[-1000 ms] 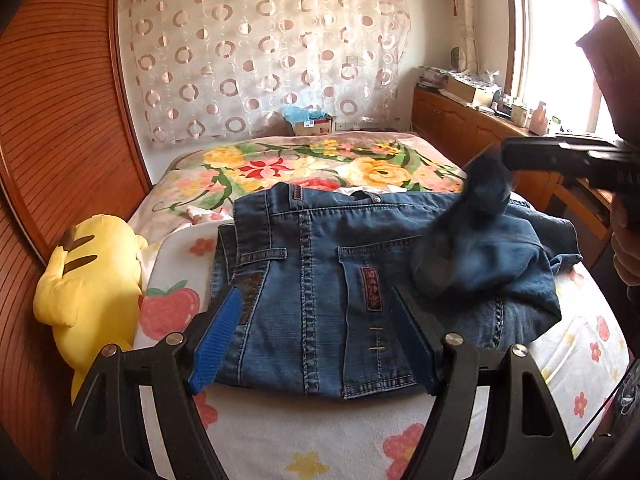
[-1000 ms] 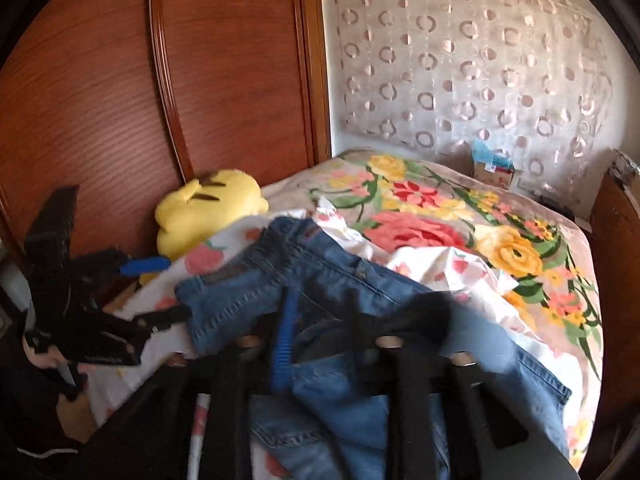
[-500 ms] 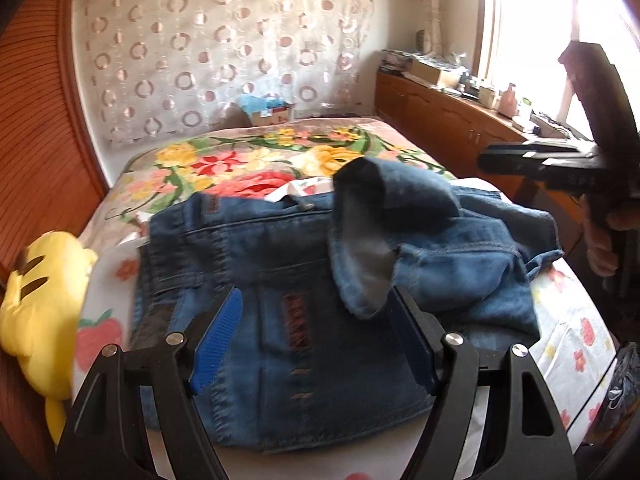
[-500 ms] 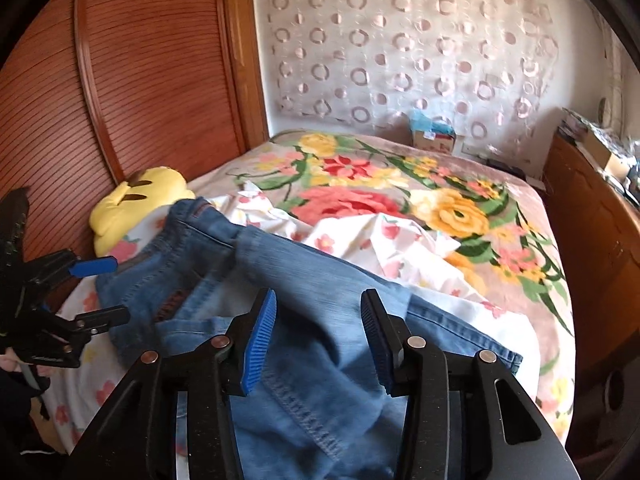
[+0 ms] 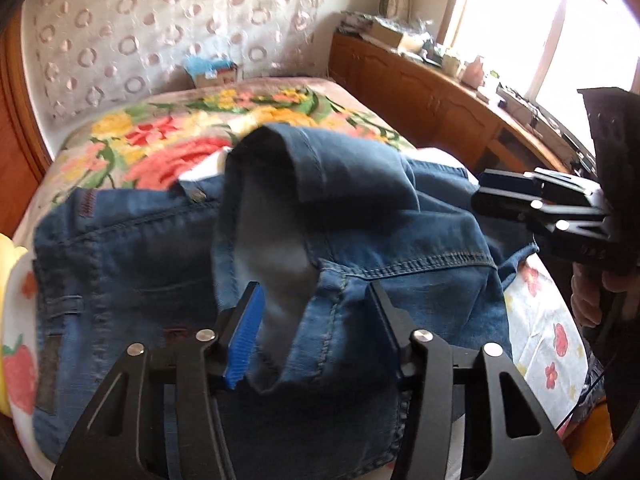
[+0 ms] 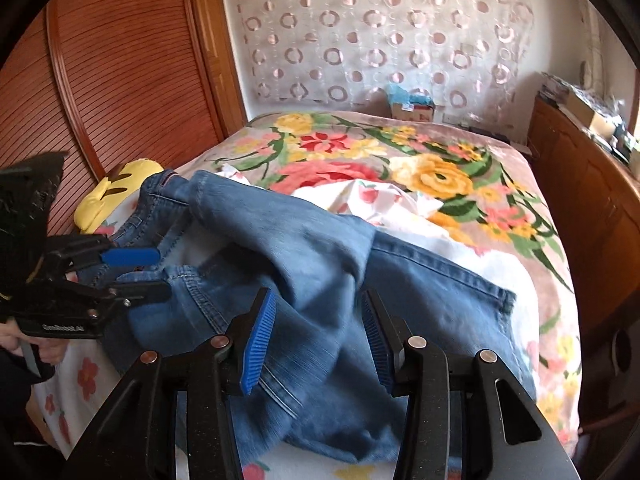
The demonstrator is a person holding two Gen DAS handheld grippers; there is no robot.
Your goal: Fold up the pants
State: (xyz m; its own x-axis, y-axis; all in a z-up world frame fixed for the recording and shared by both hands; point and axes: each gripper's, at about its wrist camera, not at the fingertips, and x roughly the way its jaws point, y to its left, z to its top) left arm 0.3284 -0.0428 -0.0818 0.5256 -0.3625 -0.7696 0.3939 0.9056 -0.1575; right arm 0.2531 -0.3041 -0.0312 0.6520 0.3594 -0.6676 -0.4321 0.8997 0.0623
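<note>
Blue denim pants (image 5: 132, 264) lie on the bed, waist to the left, with a leg end (image 5: 288, 184) thrown back over the seat in a loose hump. In the right wrist view the pants (image 6: 304, 256) spread across the bed's near part. My left gripper (image 5: 316, 320) is open, its fingers on either side of the hanging leg hem, and shows at the left of the right wrist view (image 6: 136, 276). My right gripper (image 6: 316, 336) is open just above the heaped leg fabric, and shows at the right of the left wrist view (image 5: 500, 196).
The bed carries a floral blanket (image 6: 440, 172) and a white flowered sheet (image 5: 548, 320). A yellow plush toy (image 6: 112, 192) lies by the wooden wall panel (image 6: 120, 80). A wooden sideboard (image 5: 440, 92) with clutter runs under the window at the right. A small box (image 6: 412, 104) stands at the bed's far end.
My right gripper opened and let go of the pant leg, which dropped onto the seat. My left gripper moved forward and closer, its fingers now around the hanging hem.
</note>
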